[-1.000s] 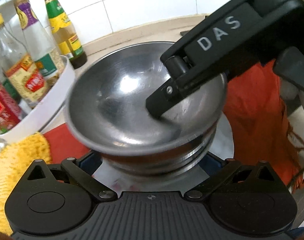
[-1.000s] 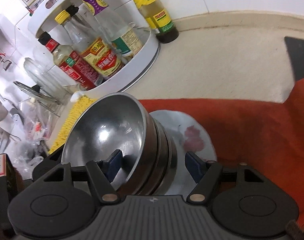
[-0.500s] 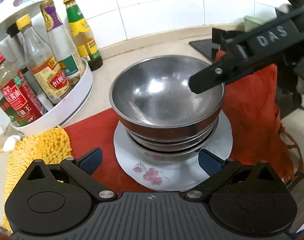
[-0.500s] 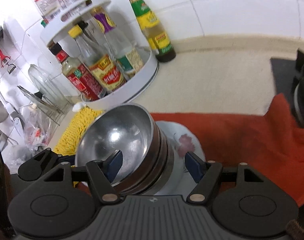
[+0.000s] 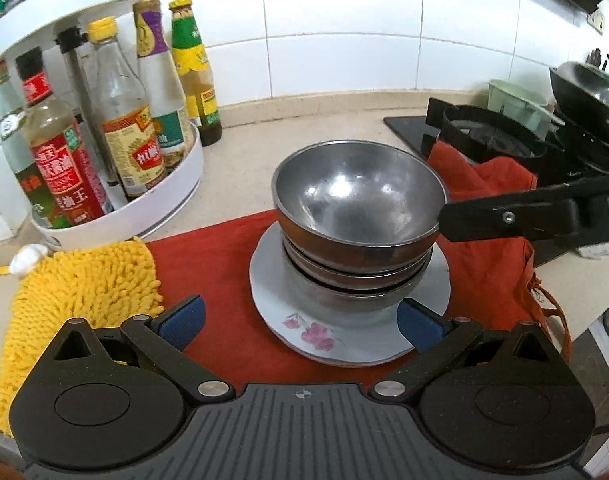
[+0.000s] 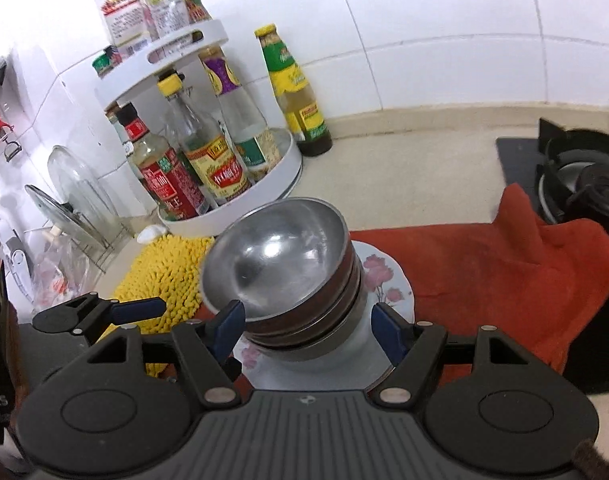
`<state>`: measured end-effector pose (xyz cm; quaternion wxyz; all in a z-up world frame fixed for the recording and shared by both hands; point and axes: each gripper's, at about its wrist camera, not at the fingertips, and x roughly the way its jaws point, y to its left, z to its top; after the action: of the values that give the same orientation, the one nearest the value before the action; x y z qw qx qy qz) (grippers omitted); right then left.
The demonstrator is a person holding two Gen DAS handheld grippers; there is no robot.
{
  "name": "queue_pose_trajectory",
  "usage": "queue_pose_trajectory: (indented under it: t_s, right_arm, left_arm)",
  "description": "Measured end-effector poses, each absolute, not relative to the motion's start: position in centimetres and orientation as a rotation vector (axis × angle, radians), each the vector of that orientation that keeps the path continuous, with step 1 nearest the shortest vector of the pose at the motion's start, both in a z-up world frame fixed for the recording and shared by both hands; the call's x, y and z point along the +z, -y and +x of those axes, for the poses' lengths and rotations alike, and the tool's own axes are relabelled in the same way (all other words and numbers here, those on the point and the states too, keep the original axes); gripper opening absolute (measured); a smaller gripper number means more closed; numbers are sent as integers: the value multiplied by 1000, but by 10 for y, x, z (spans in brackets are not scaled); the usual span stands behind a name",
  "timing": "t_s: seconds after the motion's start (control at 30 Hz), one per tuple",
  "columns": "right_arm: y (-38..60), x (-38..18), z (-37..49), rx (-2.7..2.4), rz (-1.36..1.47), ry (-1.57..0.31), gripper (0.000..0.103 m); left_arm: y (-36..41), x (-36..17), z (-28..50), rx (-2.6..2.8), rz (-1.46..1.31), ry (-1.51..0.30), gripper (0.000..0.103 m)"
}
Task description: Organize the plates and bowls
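Note:
A stack of steel bowls (image 5: 356, 216) (image 6: 280, 268) stands on a white plate with pink flowers (image 5: 316, 332) (image 6: 388, 284), on a red cloth (image 5: 216, 264) (image 6: 484, 272). My left gripper (image 5: 300, 322) hangs open in front of the plate, touching nothing. It also shows at the left of the right wrist view, left gripper (image 6: 104, 312). My right gripper (image 6: 308, 328) is open too, its blue pads apart on the near side of the stack. In the left wrist view one of its fingers (image 5: 504, 216) points at the top bowl's right rim from outside.
A white turntable rack of sauce bottles (image 5: 116, 152) (image 6: 208, 176) stands at the back left, with a lone bottle (image 6: 292, 92) beside it. A yellow shaggy mat (image 5: 76, 280) lies left of the cloth. A gas stove (image 5: 504, 136) with a wok (image 5: 588, 92) is on the right. Glass lids (image 6: 72, 196) stand in a rack at far left.
Both grippers have drawn back and up from the bowls. The right gripper's finger, down inside the top bowl a second ago, has come out past the rim. The stack stays on the plate.

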<state>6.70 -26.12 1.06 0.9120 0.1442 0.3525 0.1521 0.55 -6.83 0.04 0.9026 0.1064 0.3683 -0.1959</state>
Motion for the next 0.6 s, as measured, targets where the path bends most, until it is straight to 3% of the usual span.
queue_pose_trajectory:
  t_s: [0.6]
  right_arm:
    - [237,12,-14,103,301,-644,67]
  left_arm:
    - [52,8,-28,-421,135,-730,103]
